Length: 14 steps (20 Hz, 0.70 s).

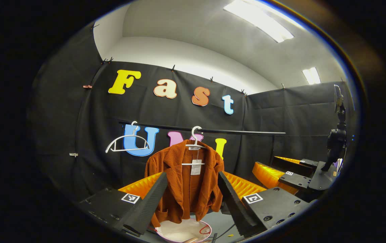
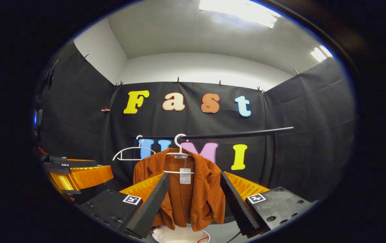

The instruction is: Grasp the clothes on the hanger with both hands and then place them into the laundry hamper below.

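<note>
A rust-brown corduroy jacket [image 1: 179,182] [image 2: 196,195] hangs on a white hanger [image 1: 195,136] [image 2: 179,148] from a black rail [image 1: 247,132] [image 2: 247,134]. A paper tag dangles at its collar. The white round hamper [image 1: 179,233] [image 2: 179,235] sits on the floor right under it. My left gripper [image 1: 192,173] is open, short of the jacket, which shows between its fingers. My right gripper [image 2: 194,174] is open too and frames the jacket the same way, without touching it. In the left gripper view the right gripper [image 1: 275,165] sits off to the right; in the right gripper view the left gripper [image 2: 85,170] sits off to the left.
An empty white hanger [image 1: 127,144] [image 2: 130,152] hangs on the same rail, left of the jacket. The rail's upright post [image 2: 274,152] stands at the right. A dark stand [image 1: 336,141] rises at the far right of the left gripper view. Black cloth walls close the booth.
</note>
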Tool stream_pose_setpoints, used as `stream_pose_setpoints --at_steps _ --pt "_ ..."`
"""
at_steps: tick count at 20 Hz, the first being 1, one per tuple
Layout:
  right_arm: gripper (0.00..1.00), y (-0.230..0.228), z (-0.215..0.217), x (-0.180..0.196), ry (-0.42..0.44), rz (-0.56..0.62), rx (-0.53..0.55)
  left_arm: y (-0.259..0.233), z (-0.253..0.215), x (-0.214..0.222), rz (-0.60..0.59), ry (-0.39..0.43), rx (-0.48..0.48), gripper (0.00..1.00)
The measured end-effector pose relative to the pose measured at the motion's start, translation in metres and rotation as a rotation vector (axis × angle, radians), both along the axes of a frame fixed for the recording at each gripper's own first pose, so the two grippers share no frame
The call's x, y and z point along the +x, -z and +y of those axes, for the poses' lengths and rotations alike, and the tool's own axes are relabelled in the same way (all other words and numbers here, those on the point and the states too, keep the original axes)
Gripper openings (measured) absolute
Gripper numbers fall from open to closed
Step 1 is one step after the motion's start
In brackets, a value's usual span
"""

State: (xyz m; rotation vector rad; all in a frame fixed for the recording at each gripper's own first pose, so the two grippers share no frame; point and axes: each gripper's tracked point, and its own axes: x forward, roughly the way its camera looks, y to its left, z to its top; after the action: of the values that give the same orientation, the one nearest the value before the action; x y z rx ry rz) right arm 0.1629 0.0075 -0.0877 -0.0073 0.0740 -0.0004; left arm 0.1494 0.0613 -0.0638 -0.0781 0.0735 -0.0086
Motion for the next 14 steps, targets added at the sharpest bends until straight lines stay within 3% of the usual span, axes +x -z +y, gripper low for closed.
stream_pose_setpoints --at_steps 6,14 --pt "0.97 0.057 -0.031 0.102 -0.078 0.069 0.049 0.029 -0.003 0.097 0.037 -0.060 0.027 0.95" --pt "0.97 0.132 -0.041 0.154 -0.152 0.187 0.109 0.094 0.003 0.156 0.114 -0.166 0.025 0.96"
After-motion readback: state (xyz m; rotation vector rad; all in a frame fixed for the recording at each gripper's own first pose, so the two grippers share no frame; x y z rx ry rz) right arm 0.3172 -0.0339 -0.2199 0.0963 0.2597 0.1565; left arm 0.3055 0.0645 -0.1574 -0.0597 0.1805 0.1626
